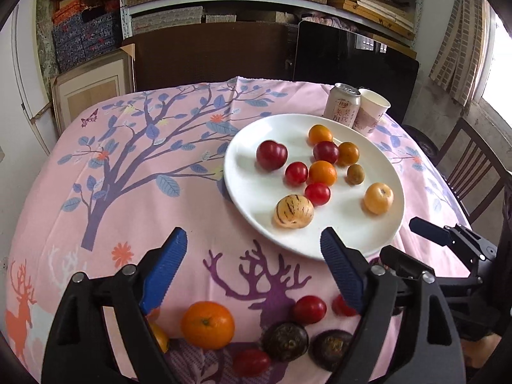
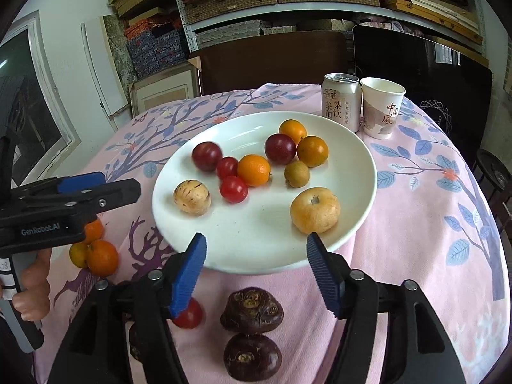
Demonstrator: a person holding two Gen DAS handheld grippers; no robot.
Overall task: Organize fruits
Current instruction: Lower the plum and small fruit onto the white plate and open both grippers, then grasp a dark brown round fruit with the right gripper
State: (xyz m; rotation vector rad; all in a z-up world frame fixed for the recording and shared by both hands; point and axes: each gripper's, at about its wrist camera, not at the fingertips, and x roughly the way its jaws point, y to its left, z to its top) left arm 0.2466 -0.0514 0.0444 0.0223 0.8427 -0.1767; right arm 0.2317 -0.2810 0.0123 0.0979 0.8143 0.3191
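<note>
Pink tablecloth (image 1: 134, 198) under everything; white plate (image 2: 262, 240) of mixed fruit just beyond both grippers. Left gripper (image 1: 254, 243) spread wide, nothing between the pads, orange (image 1: 208, 324) loose on cloth below. Right gripper (image 2: 256, 244) likewise apart and empty, dark water chestnuts (image 2: 252, 310) beneath.

Left gripper (image 1: 252, 240) jaws wide apart, nothing between them, above the pink printed cloth (image 1: 134, 166) on the counter. Below the jaws: an orange (image 1: 208, 324), small red tomatoes (image 1: 308, 309), two dark round fruits (image 1: 285, 341). White plate (image 1: 243, 172) just beyond holds plums, tomatoes, oranges, a striped yellow fruit (image 1: 292, 212). Can (image 1: 341, 105) and paper cup (image 1: 371, 112) touch behind the plate. Right gripper (image 1: 448, 240) at right edge.
</note>
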